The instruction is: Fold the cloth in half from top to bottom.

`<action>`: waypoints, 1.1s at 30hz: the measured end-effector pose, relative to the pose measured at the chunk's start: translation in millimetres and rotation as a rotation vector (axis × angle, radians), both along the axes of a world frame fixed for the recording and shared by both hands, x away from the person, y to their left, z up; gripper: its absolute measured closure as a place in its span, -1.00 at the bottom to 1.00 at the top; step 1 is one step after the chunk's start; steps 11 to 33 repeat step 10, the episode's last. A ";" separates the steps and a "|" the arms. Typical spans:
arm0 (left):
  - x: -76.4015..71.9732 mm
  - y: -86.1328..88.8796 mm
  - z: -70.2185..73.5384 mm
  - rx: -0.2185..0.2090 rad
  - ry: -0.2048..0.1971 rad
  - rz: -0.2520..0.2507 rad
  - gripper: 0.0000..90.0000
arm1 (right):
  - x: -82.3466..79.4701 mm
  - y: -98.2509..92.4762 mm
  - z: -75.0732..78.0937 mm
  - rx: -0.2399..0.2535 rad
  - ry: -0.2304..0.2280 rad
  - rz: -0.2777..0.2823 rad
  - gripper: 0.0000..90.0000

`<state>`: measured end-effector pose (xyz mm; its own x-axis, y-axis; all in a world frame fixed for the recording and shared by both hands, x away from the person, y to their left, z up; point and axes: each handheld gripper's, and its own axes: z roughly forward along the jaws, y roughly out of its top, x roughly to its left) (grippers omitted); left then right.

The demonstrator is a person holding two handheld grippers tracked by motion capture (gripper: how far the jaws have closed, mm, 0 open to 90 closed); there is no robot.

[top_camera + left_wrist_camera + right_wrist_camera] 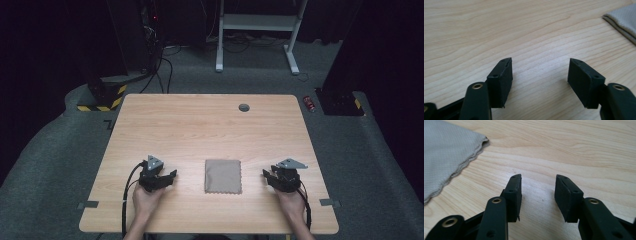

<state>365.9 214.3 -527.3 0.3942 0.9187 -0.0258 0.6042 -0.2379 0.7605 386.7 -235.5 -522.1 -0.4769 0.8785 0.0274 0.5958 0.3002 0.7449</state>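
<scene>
Two hand-held grippers are flanking a folded grey cloth (223,176) that is lying flat on the wooden tabletop (200,125), roughly midway between the left and right edges and nearer the front edge than the back. In the high view, the left gripper (170,176) is sitting just left of the cloth, well apart from it, with its jaws pointing toward the cloth; the person's left hand (146,199) is coming in over the front edge. The right gripper (267,176) is mirroring this on the other side, held by the right hand (291,200), likewise apart from the cloth.

In the left gripper view, the left gripper (541,65) is standing with its jaws spread wide, nothing between them but bare wood; the layered edge of the cloth (624,17) is showing at the upper right corner of that view, well away from the fingertips (504,75). In the right gripper view, the right gripper (538,180) is also holding its jaws apart, somewhat less widely, over bare tabletop; the scalloped corner of the cloth (446,152) is lying to the upper left, clear of the fingertips (567,195).

A small grey grommet (244,107) is sitting in the tabletop near the back edge.
</scene>
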 end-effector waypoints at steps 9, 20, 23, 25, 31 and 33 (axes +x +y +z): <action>-0.6 -3.7 -0.3 0.029 0.003 -0.002 -0.32 | 0.6 5.9 -0.7 -0.044 -0.005 0.017 -0.05; -0.6 -3.7 -0.3 0.028 0.003 -0.001 -0.32 | 0.8 5.8 -0.7 -0.045 -0.005 0.018 -0.06; -0.6 -3.7 -0.3 0.028 0.003 -0.001 -0.32 | 0.8 5.8 -0.7 -0.045 -0.005 0.018 -0.06; -0.6 -3.7 -0.3 0.028 0.003 -0.001 -0.32 | 0.8 5.8 -0.7 -0.045 -0.005 0.018 -0.06; -0.6 -3.7 -0.3 0.028 0.003 -0.001 -0.32 | 0.8 5.8 -0.7 -0.045 -0.005 0.018 -0.06; -0.6 -3.7 -0.3 0.028 0.003 -0.001 -0.32 | 0.8 5.8 -0.7 -0.045 -0.005 0.018 -0.06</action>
